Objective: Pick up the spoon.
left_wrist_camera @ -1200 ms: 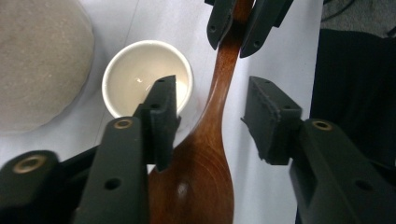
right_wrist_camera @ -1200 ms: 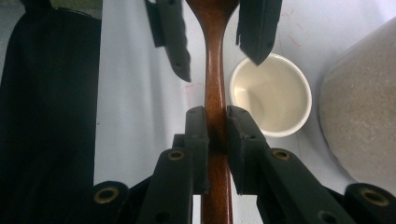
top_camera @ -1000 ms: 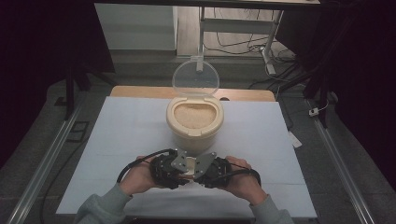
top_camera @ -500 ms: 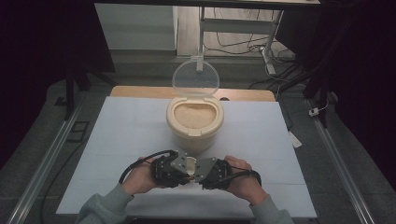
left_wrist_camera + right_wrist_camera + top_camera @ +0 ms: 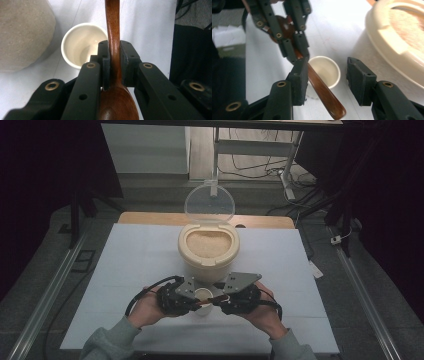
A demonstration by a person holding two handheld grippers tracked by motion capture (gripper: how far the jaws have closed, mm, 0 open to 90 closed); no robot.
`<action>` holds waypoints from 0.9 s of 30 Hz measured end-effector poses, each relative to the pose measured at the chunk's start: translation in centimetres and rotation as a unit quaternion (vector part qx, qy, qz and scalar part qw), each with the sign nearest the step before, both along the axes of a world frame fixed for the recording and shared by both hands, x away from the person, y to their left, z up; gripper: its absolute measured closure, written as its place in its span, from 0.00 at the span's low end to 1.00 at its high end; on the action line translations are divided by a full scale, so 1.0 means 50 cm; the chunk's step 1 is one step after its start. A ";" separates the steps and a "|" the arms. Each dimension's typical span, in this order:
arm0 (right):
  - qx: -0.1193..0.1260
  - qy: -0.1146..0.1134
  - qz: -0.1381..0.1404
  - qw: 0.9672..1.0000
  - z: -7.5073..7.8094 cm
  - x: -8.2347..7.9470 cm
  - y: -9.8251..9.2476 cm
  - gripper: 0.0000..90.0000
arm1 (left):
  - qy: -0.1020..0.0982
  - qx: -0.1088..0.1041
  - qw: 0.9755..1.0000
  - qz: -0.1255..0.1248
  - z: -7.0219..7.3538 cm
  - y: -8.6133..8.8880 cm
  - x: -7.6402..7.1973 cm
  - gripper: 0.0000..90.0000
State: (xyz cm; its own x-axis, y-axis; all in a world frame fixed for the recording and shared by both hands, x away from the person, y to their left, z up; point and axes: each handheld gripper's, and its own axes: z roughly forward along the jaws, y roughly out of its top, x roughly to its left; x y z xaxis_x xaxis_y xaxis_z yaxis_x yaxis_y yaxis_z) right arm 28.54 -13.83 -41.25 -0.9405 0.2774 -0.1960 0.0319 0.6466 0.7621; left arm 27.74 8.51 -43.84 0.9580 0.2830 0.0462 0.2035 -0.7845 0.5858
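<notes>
Spoon handover, right to left, taking place just above the cup [image 5: 202, 295], in front of the open rice bin [image 5: 209, 249]. To do it well: left gripper [image 5: 114, 53] keeps clamping the spoon [image 5: 113, 42] neck firmly, spoon level, while the right one backs straight off along the handle without snagging it. Left jaws are pressing shut on the neck just above the bowl. Right gripper [image 5: 327, 77] jaws have just been opening; the handle is lying against one pad, no longer pinched.
</notes>
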 end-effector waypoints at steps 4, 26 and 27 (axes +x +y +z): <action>0.034 0.009 -0.032 0.999 0.004 0.002 -0.015 0.55 | -0.004 -0.008 1.000 0.008 0.002 0.007 0.000 0.88; 0.152 0.046 -0.134 0.978 -0.001 0.012 -0.075 0.44 | -0.035 -0.055 0.997 0.051 0.019 0.040 0.001 0.88; 0.155 0.050 -0.134 0.978 -0.002 0.013 -0.076 0.43 | -0.037 -0.059 0.996 0.053 0.020 0.042 0.001 0.88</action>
